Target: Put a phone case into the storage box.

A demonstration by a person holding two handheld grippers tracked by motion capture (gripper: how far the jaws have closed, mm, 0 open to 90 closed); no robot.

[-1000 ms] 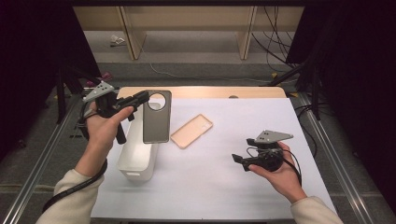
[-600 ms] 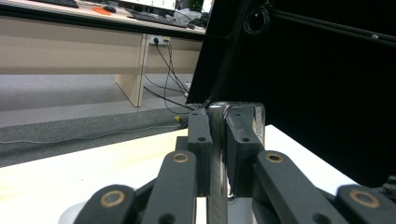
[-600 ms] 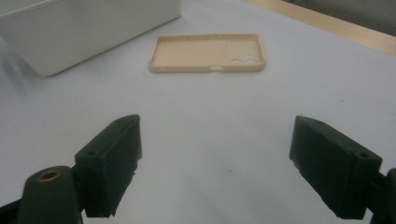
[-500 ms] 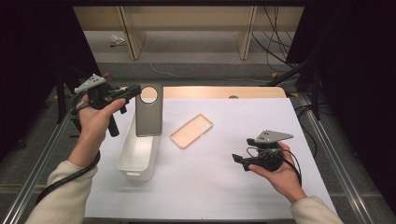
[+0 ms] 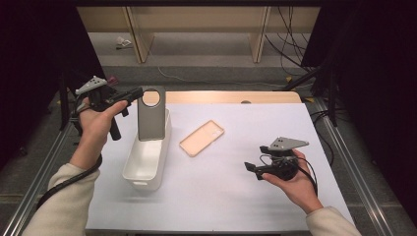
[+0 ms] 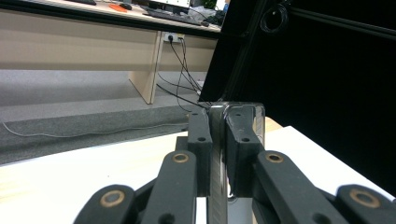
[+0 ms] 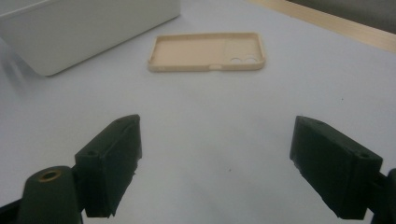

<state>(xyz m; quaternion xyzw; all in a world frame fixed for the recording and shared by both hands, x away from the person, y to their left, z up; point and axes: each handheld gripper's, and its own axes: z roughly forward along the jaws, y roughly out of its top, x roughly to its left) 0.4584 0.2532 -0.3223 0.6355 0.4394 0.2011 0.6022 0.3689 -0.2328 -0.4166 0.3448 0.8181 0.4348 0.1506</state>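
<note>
While the grey phone case point(image 5: 151, 115) hung upright over the far end of the white bin point(image 5: 146, 164), hiding the bin's far wall, your left gripper point(image 5: 134, 92) pinched its top edge; your right gripper point(image 5: 252, 168) rested agape, beige case point(image 5: 202, 137) apart.

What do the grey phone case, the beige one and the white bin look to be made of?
Grey case: probably hard plastic, glossy edge, holds flat while clamped. Beige case: likely soft matte plastic or silicone, thin raised rim. White bin: apparently molded plastic, smooth rounded walls.
</note>
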